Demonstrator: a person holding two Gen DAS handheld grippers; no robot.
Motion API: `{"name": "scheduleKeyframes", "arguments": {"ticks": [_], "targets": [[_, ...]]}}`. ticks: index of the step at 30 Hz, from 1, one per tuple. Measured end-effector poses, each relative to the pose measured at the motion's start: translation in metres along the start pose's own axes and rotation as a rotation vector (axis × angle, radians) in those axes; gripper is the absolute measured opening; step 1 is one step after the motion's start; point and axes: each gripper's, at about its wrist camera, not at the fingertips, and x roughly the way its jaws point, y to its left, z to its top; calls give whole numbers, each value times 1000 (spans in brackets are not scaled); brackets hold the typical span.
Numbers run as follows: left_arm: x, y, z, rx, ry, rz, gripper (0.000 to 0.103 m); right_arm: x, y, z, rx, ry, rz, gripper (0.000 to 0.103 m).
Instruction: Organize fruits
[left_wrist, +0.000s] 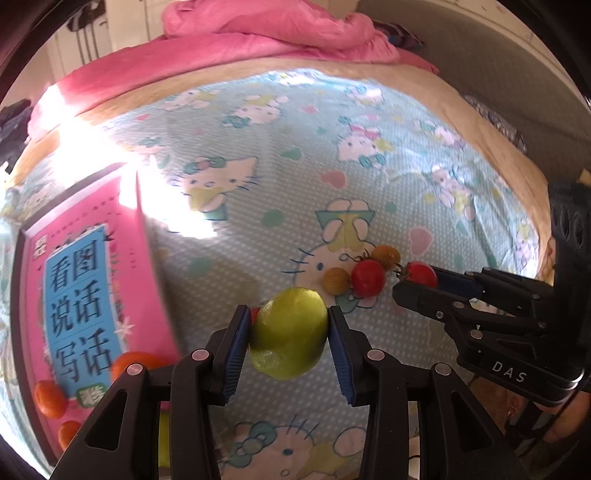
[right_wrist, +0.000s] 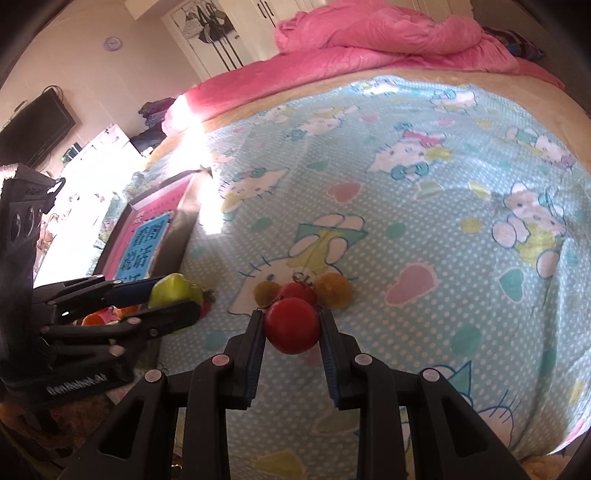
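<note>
The left black two-finger gripper with blue ribbed pads (left_wrist: 290, 334) angles steeply downward, its pads pressed on both sides of a round yellow-green fruit (left_wrist: 288, 332). The right black two-finger gripper (right_wrist: 291, 328), also angled down, clamps a small round red tomato (right_wrist: 291, 325).

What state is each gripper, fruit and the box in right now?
left gripper: shut on green fruit, lifted.
right gripper: shut on red tomato.
loose tomatoes: clustered on the bedsheet.
pink box: holding oranges.
</note>
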Motion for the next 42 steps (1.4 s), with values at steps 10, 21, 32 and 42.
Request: {"name": "scheduleKeyframes", "arguments": {"ticks": [10, 21, 32, 42], "targets": [[-25, 34, -6, -99, -41, 21, 43, -8, 16, 4, -56, -42, 42, 29], [-41, 63, -19, -164, -62, 64, 43, -9, 55, 1, -193, -76, 90, 29], [-52, 82, -31, -194, -71, 92, 43, -11, 77, -4, -261, -91, 129, 29], [-61, 112, -41, -260, -78, 122, 44, -8, 94, -8, -314, -91, 152, 29]]}}
